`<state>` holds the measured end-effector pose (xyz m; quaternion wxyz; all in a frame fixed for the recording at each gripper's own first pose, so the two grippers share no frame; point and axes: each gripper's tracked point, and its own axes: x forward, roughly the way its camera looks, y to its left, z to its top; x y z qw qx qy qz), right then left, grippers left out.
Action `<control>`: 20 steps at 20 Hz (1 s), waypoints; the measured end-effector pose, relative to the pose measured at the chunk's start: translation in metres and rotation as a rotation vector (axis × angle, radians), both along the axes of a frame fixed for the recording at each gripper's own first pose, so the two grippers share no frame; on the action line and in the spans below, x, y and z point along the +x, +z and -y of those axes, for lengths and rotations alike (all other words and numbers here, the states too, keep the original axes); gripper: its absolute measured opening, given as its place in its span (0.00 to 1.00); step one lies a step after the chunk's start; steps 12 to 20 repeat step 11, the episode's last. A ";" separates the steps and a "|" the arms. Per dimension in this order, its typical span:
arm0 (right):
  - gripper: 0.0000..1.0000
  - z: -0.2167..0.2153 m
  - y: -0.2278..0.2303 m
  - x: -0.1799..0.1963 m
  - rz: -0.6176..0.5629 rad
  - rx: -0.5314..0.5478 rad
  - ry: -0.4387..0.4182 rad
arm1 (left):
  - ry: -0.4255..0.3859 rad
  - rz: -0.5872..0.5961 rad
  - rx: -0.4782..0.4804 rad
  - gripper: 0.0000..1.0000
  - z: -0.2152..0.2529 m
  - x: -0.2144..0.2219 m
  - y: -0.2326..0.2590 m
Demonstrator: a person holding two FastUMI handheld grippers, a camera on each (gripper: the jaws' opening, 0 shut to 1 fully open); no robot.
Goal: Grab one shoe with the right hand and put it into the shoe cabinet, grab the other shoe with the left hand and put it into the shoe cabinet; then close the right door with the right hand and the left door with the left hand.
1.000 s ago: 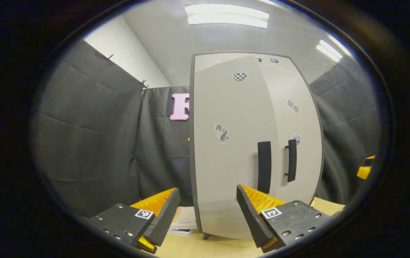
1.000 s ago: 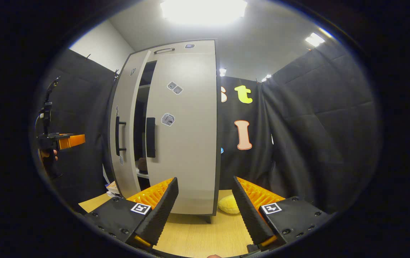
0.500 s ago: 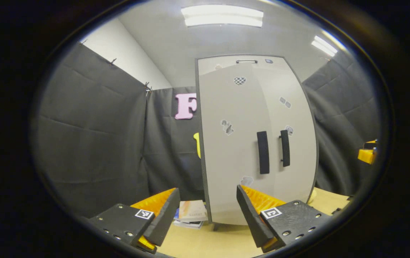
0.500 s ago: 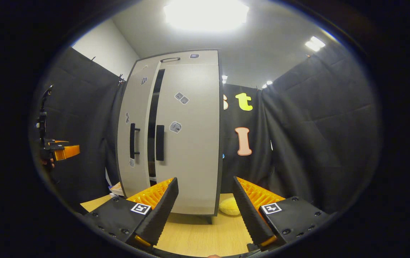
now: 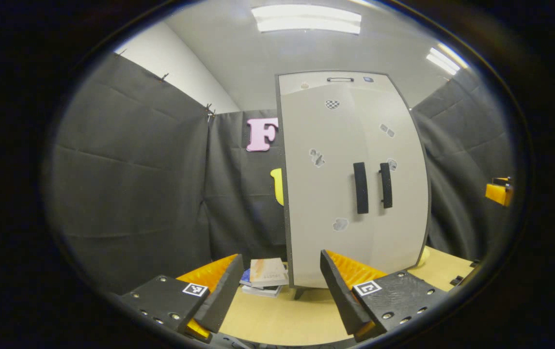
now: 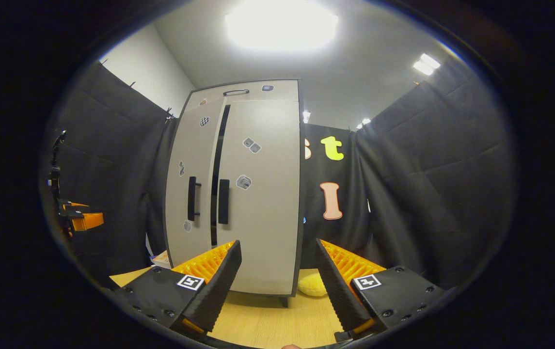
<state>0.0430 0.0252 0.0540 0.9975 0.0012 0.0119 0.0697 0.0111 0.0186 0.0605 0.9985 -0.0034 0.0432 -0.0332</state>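
- Left gripper: fingers spread wide, nothing between them, held above the wooden table. It also shows far off at the left edge of the right gripper view.
- Right gripper: fingers equally wide apart, empty, above the same table; seen small at the right edge of the left gripper view.
- Shoe cabinet: stands upright on the table, ahead of both grippers and well apart from them; to the right of centre for the left gripper, to the left of centre for the right one.
- Cabinet, appearance: tall, pale grey with dark edges, short legs, small stickers on the fronts.
- Left door and right door: each with a black vertical handle near the middle; a narrow dark gap shows between them in the right gripper view.
- Stack of books: on the table just left of the cabinet.
- Yellow soft object: on the table by the cabinet's right foot.
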 end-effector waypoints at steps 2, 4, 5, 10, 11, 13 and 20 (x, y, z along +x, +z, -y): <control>0.93 0.001 -0.002 -0.001 -0.005 0.009 0.000 | 0.005 0.000 0.011 0.87 -0.001 0.002 -0.003; 0.94 0.002 -0.003 -0.001 -0.009 0.014 -0.005 | 0.005 0.000 0.029 0.87 0.001 0.006 -0.003; 0.96 0.005 -0.004 -0.001 -0.010 0.016 -0.010 | 0.006 0.003 0.036 0.93 0.002 0.004 -0.002; 0.94 0.013 -0.003 -0.001 -0.006 0.037 -0.029 | 0.022 0.012 0.047 0.98 0.001 0.001 0.002; 0.93 0.013 -0.002 -0.001 -0.004 0.039 -0.031 | 0.023 0.013 0.041 0.98 0.001 0.001 0.004; 0.93 0.013 -0.002 -0.001 -0.004 0.039 -0.031 | 0.023 0.013 0.041 0.98 0.001 0.001 0.004; 0.93 0.013 -0.002 -0.001 -0.004 0.039 -0.031 | 0.023 0.013 0.041 0.98 0.001 0.001 0.004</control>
